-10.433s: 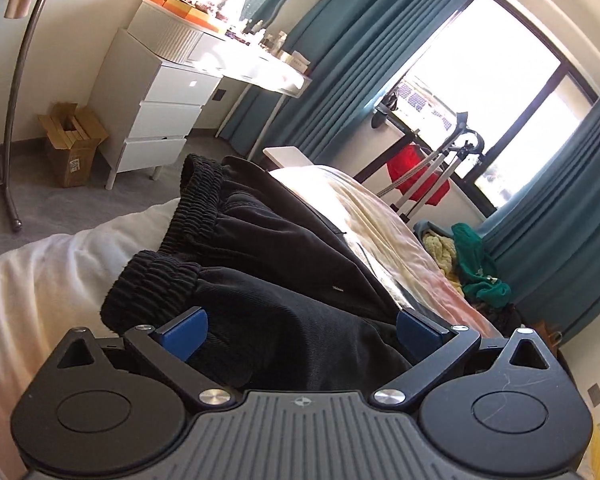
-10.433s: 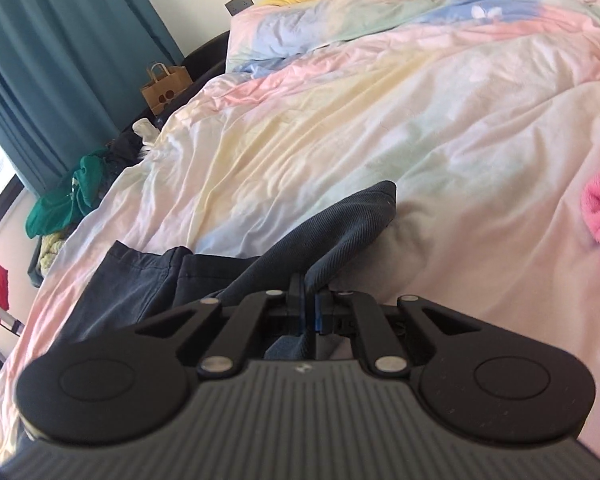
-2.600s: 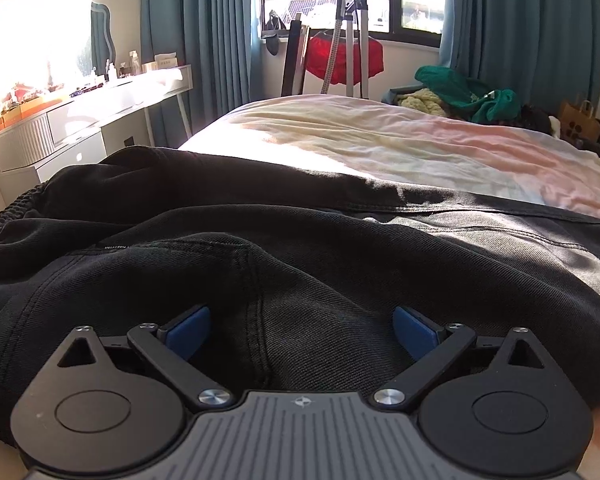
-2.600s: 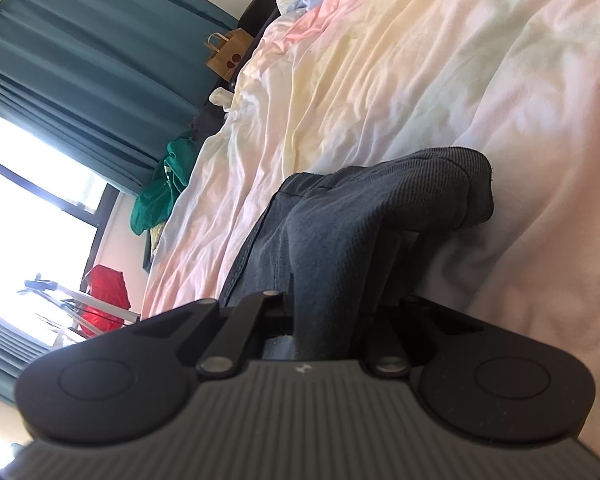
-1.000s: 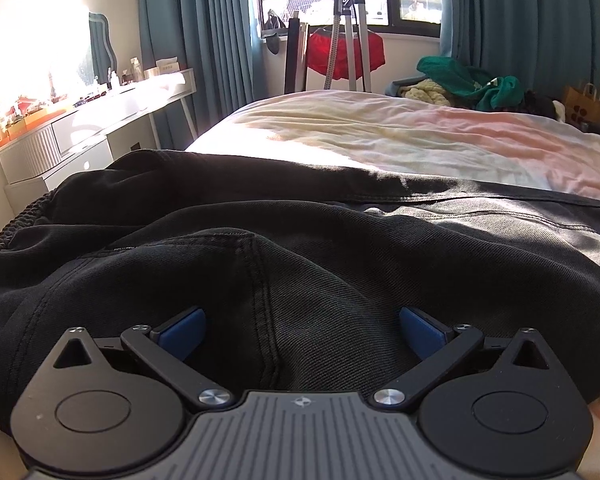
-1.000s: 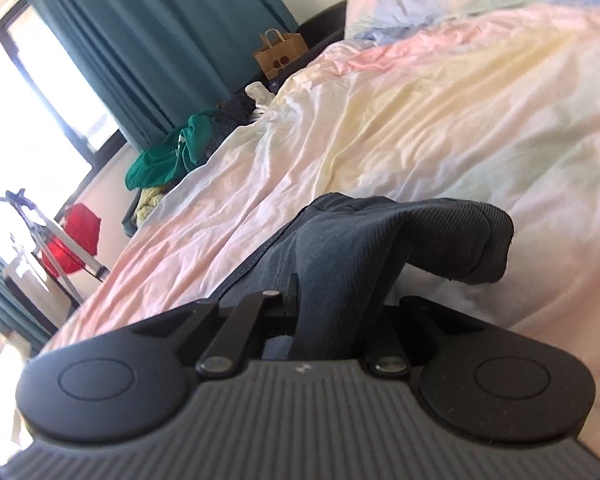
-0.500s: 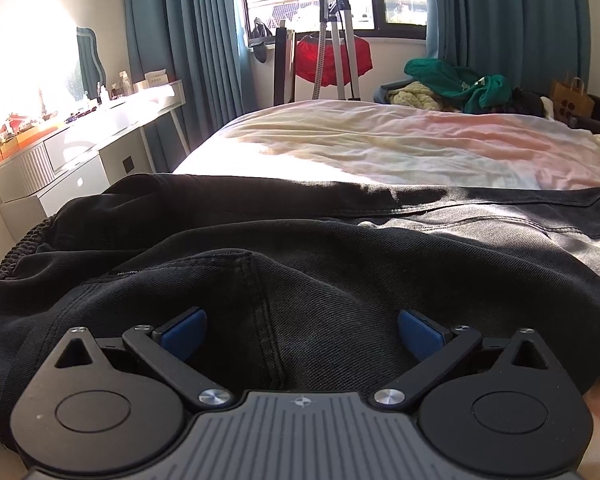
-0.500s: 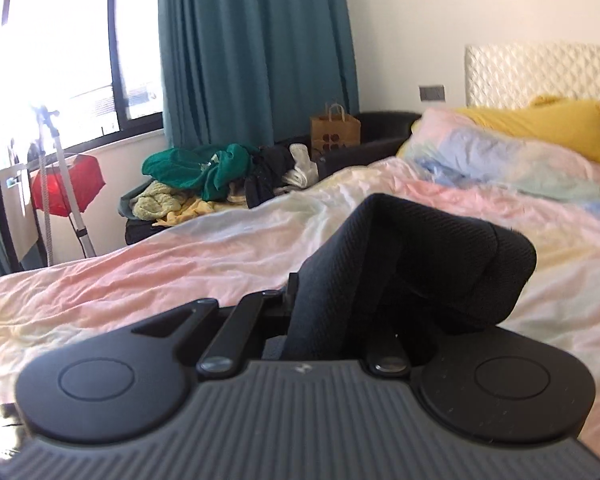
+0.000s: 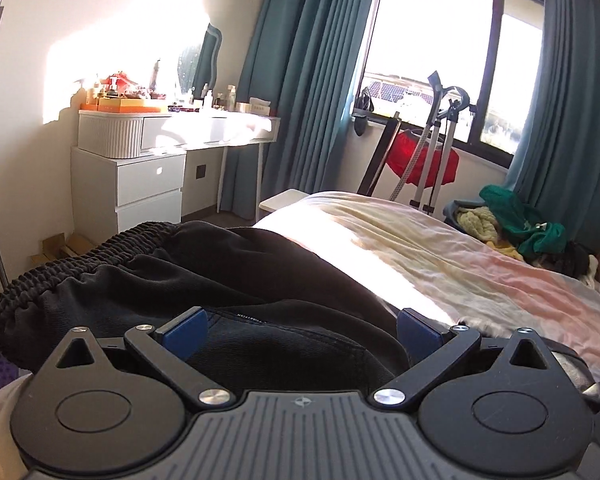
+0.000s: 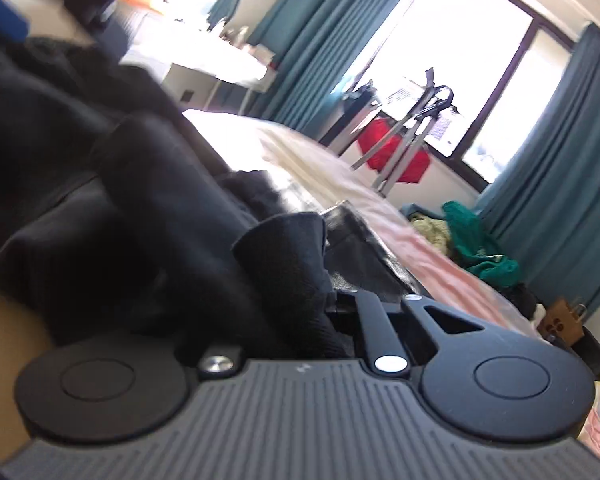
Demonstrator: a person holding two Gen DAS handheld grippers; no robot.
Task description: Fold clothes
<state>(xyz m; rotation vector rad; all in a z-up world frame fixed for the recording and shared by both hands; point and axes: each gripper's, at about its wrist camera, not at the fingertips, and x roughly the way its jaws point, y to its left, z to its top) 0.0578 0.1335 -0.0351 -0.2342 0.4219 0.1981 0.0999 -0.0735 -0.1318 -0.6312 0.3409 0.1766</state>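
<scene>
Low in both frames: left gripper (image 9: 300, 330) spread apart over black trousers (image 9: 228, 276); right gripper (image 10: 332, 308) clamped on trouser cuff (image 10: 288, 248).

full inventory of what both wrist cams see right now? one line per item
black trousers: 1, black, bunched on the near end of the bed, elastic waistband toward the drawers
trouser cuff: 1, black ribbed, in the right gripper
bed cover: 1, pastel cream and pink, over the bed
drawer unit: 1, white, by the left wall
dressing table: 1, white, cluttered with bottles and boxes, beside the drawers
curtains: teal, either side of the window
red item: 1, under the window behind the metal stand
metal stand: 1, silver and black, at the window
clothes pile: green and yellowish, past the bed
paper bag: 1, brown, far side of the bed
left gripper: open, over the trousers
right gripper: shut on the cuff
</scene>
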